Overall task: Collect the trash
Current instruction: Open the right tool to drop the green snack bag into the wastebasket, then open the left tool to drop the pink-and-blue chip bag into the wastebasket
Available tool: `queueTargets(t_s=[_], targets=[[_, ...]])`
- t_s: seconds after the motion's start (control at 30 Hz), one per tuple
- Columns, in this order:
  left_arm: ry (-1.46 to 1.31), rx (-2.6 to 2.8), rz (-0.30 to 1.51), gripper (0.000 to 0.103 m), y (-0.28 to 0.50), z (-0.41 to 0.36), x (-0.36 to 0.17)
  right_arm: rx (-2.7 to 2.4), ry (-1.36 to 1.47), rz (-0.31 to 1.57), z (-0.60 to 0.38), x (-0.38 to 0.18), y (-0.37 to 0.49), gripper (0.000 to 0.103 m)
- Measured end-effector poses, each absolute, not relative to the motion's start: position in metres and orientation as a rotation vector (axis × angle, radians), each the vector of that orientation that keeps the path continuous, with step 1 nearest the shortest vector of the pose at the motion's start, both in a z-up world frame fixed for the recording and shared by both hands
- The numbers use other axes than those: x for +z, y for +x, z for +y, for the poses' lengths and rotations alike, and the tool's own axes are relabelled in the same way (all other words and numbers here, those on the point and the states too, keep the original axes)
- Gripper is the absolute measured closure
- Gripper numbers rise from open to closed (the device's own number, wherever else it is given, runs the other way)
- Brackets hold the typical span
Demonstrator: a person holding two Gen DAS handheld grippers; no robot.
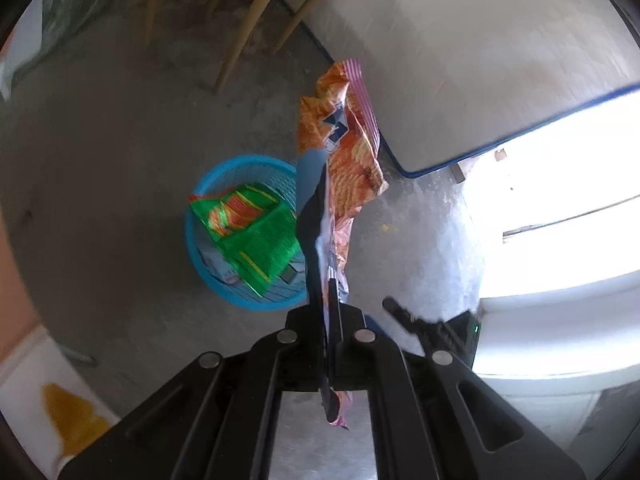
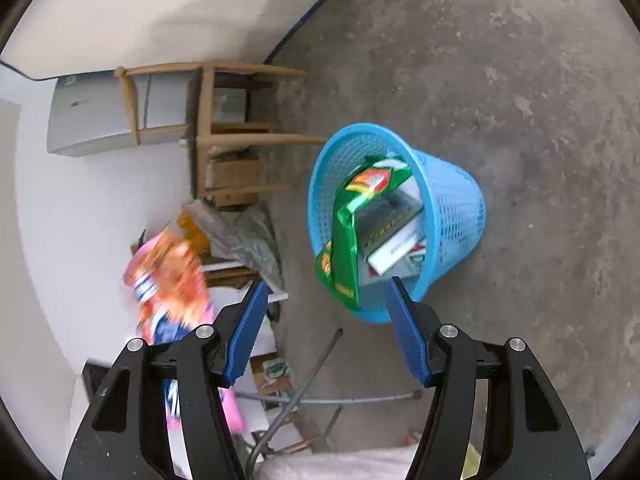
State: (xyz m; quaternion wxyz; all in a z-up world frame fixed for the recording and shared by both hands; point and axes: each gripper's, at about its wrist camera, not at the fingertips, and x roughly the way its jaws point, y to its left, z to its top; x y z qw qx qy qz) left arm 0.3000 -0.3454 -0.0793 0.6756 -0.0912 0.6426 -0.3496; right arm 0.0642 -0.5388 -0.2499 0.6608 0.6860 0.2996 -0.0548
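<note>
Orange chip bag (image 1: 347,148): long axis runs 6-to-12 in left wrist view, free end pointing 12, crumpled, pink-striped edge. Left gripper (image 1: 330,268) clamped tight on its lower end. Blue basket (image 1: 208,256) at 9 of it, green wrapper (image 1: 256,236) inside. Right gripper (image 2: 326,300) parted, nothing between pads.

Left wrist camera rides just behind its own fingers, tipped steeply down at the grey concrete floor (image 1: 120,184), close on the crumpled orange snack wrapper (image 1: 348,148) that fills the middle of its frame. Right wrist camera sits behind its own fingers too, angled down more gently across the same floor. Both views take in the round blue plastic mesh basket (image 1: 208,256) with the green foil packet (image 1: 256,236) inside, and the wooden chair (image 1: 248,12) beyond.
</note>
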Motion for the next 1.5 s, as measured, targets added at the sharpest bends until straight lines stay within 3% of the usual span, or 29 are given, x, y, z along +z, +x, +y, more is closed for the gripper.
queueTargets(t_s=[0.17, 0.23, 0.37, 0.47, 0.7, 1.03, 1.1, 1.17, 1.27, 1.3, 1.33, 1.5], targets=[[-0.414, -0.757, 1.629, 0.103, 0.284, -0.345, -0.112, -0.138, 1.467, 0.614, -0.533, -0.221, 0.04, 0.043], [-0.454, -0.761, 1.658, 0.103, 0.272, -0.346, -0.118, -0.143, 1.386, 0.598, -0.534, -0.203, 0.03, 0.038], [-0.457, -0.781, 1.654, 0.103, 0.255, -0.356, -0.116, -0.022, 1.451, 0.567, -0.536, -0.202, 0.014, 0.028], [-0.423, -0.793, 1.631, 0.103, 0.247, -0.366, -0.114, 0.031, 1.572, 0.545, -0.537, -0.22, 0.007, 0.028], [-0.403, -0.722, 1.571, 0.103, 0.274, -0.378, -0.117, -0.023, 1.482, 0.524, -0.532, -0.203, 0.019, 0.028], [-0.553, -0.479, 1.777, 0.102, 0.356, -0.408, -0.226, -0.081, 1.378, 0.592, -0.535, -0.197, 0.052, 0.03], [-0.533, -0.424, 1.791, 0.101, 0.361, -0.407, -0.237, -0.116, 1.304, 0.623, -0.54, -0.194, 0.068, 0.034], [-0.52, -0.422, 1.809, 0.096, 0.363, -0.407, -0.244, -0.139, 1.196, 0.665, -0.545, -0.189, 0.095, 0.049], [-0.427, -0.417, 1.821, 0.069, 0.364, -0.414, -0.241, -0.117, 1.066, 0.757, -0.545, -0.191, 0.15, 0.076], [-0.376, -0.412, 1.821, 0.056, 0.364, -0.416, -0.237, -0.113, 1.014, 0.794, -0.541, -0.194, 0.169, 0.08], [-0.344, -0.41, 1.819, 0.051, 0.364, -0.417, -0.234, -0.116, 0.964, 0.829, -0.538, -0.198, 0.186, 0.083], [-0.285, -0.47, 1.763, 0.044, 0.365, -0.412, -0.201, -0.091, 0.88, 1.034, -0.529, -0.248, 0.258, 0.087]])
